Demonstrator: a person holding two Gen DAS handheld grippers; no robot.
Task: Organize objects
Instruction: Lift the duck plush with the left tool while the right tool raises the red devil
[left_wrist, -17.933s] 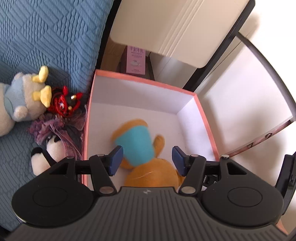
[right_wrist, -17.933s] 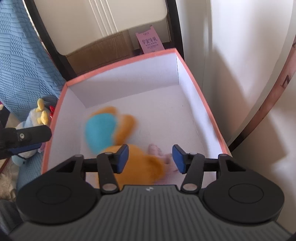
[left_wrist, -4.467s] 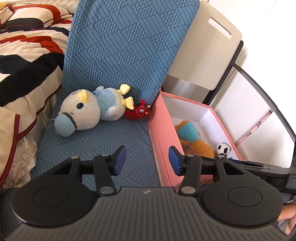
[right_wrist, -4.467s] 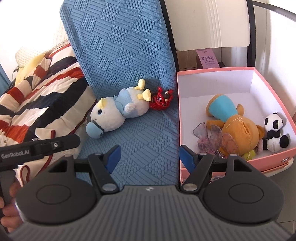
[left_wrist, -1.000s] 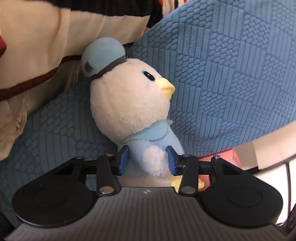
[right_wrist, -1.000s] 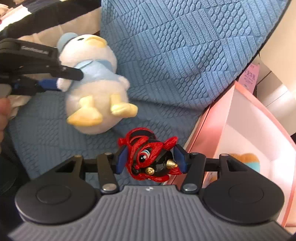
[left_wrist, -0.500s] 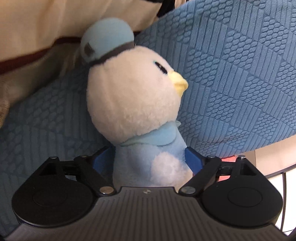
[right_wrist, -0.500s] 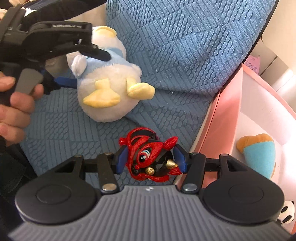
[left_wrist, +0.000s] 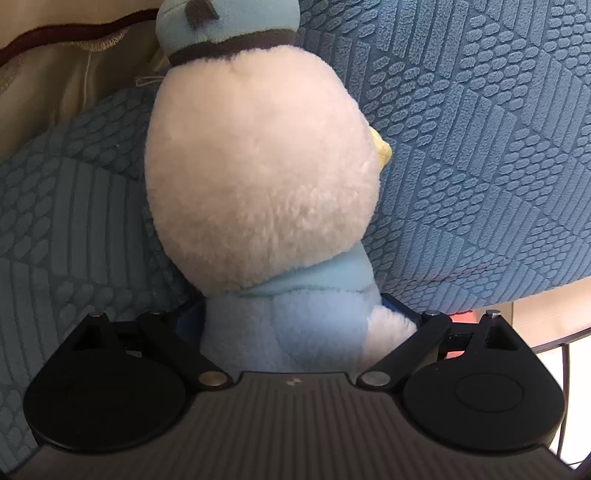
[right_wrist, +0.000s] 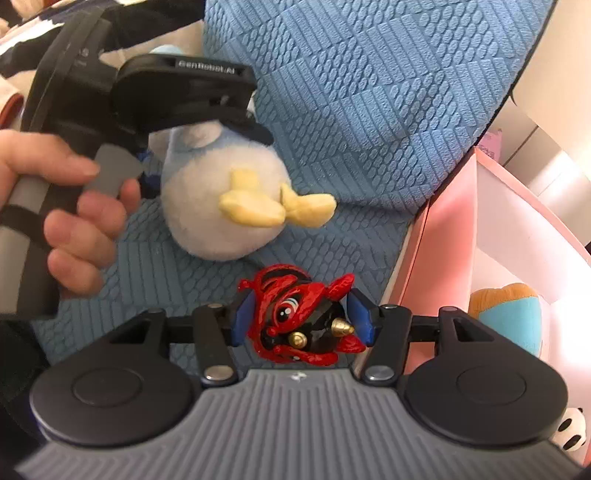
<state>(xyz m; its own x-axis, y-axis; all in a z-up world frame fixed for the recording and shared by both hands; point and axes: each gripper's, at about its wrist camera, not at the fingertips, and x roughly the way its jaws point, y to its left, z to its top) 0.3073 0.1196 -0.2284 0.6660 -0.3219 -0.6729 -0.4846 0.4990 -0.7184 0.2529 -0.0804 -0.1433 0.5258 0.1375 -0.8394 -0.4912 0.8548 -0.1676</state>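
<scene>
Your left claw (left_wrist: 291, 321) is spread wide around the duck plush (left_wrist: 258, 177), one blue pad on each side of its light-blue body; whether the pads actually press the fabric you cannot tell from the left wrist view. The duck sits on the blue quilted cover (left_wrist: 480, 166). Its long axis runs straight away from your left claw: body nearest you, white head beyond, cap farthest. The yellow beak pokes out to the right of the head in that view. From the right wrist view, the duck's yellow feet (right_wrist: 273, 206) point toward the pink box (right_wrist: 443, 236), and your left hand (right_wrist: 70, 206) sits on the far side of it.

Your right claw (right_wrist: 301, 317) is clamped on the red demon charm (right_wrist: 299, 317), which is held between the pads above the cover, eye facing the camera, gold horns low and to the right.

The box's near wall stands just right of your right claw, its top rim above the cover. Inside you can see an orange plush with a teal cap (right_wrist: 509, 314) and, at the bottom edge, part of a panda (right_wrist: 570, 430). Open blue cover lies between the duck and the box wall. A cream blanket with a dark red edge (left_wrist: 55, 55) crowds the duck's left side.
</scene>
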